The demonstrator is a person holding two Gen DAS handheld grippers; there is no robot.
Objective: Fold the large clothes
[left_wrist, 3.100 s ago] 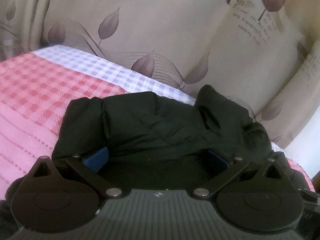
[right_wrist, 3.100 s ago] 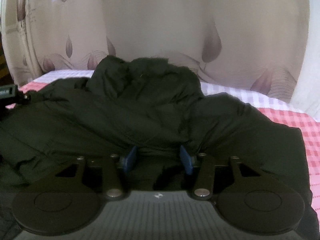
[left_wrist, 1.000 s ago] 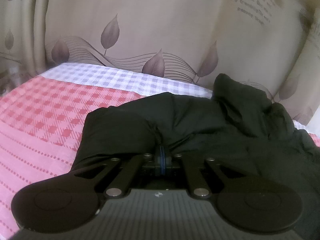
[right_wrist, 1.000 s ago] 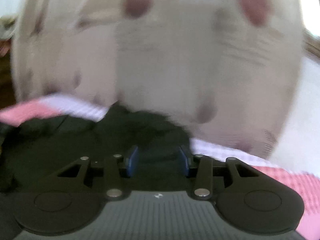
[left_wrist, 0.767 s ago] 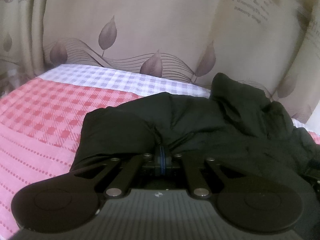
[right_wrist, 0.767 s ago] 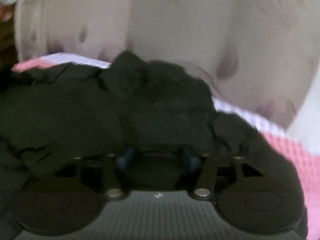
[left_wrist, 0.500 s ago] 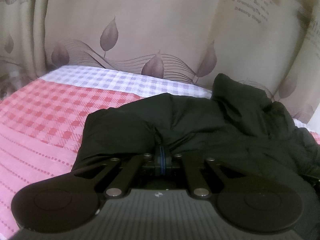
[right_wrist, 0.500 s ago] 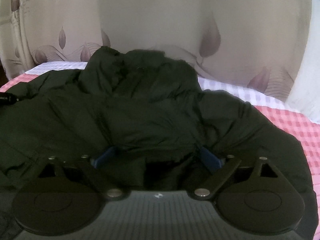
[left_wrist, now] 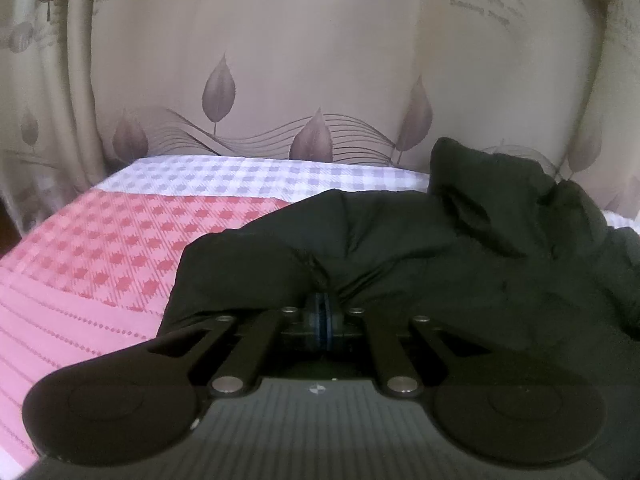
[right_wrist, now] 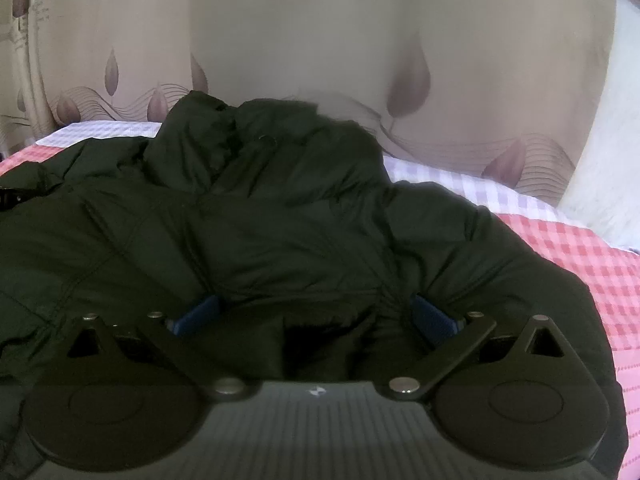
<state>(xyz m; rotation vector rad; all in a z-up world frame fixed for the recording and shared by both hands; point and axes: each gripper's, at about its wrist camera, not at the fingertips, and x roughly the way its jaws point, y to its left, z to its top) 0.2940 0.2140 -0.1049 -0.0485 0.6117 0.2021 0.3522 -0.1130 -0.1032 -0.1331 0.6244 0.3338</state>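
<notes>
The dark green jacket point(left_wrist: 420, 248) is lying spread and rumpled on the bed point(left_wrist: 120, 248), and everything here is placed against it. To the left of the jacket in the left wrist view, the bed's cover is showing as red and pink checks, giving way to a pale lilac check point(left_wrist: 260, 176) along the far side. Beyond the jacket, a beige curtain point(left_wrist: 280, 60) printed with brown leaves and wavy lines is hanging just behind the bed.

At the jacket's near left edge, the left hand-held gripper point(left_wrist: 322, 312) is pinching a gathered fold of the dark fabric, its blue pads pressed together with the cloth bunching up right above them. The jacket's raised collar or hood point(left_wrist: 480, 176) is standing up at the far right of the garment in that view, against the curtain.

Further right, in the right wrist view, the jacket point(right_wrist: 260, 220) is filling most of the frame, its collar heaped at the far side. The right hand-held gripper point(right_wrist: 316, 316) is sitting at the jacket's near edge with its jaws spread wide and opening; the blue pads point(right_wrist: 434, 316) are standing apart, dark fabric lying between them without being squeezed. To the right of the jacket, the checked bed cover point(right_wrist: 580, 248) is showing, with a white wall point(right_wrist: 608, 140) past it.
</notes>
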